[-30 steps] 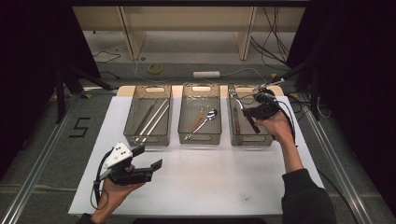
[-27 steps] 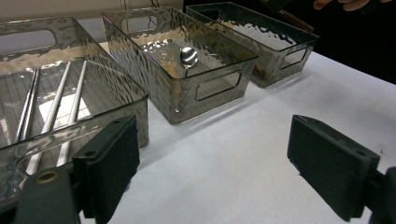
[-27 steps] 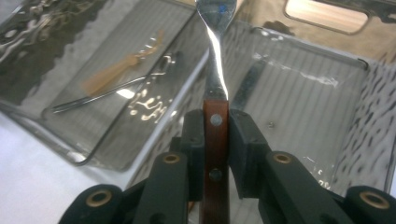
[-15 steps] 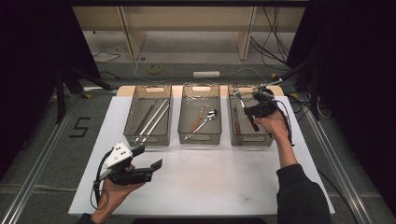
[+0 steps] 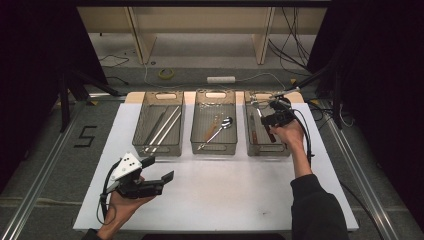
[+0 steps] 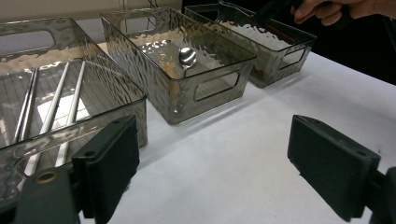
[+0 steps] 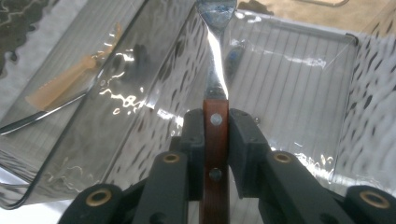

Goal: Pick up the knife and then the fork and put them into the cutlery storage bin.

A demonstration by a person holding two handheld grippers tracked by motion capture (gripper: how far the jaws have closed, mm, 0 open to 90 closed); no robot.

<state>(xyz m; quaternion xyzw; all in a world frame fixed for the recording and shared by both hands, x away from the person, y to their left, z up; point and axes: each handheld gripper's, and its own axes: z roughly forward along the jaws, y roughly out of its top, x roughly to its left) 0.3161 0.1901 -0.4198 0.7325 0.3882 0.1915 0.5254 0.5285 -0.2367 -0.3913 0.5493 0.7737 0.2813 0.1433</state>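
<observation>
Right gripper [image 5: 263, 111] has dropped lower into the right bin [image 5: 285, 150] since the earlier frame; left gripper [image 5: 159, 176] hasn't shifted. Right jaws are clamped tight on the wooden handle of a fork [image 7: 215, 126], its metal end pointing away over the bin. Left jaws gape wide with nothing between, hovering over the white table [image 5: 225, 190]. Spoon [image 5: 220, 128] lies in the middle bin [image 5: 214, 146], chopsticks [image 5: 162, 127] in the left bin [image 5: 157, 149].

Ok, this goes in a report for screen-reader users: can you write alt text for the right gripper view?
The right gripper clamps the brown wooden handle of a metal utensil between its two black jaws, holding it over a clear plastic bin. The utensil's shiny neck runs up to the top edge. A pale wooden utensil lies in the neighbouring bin at left.
</observation>
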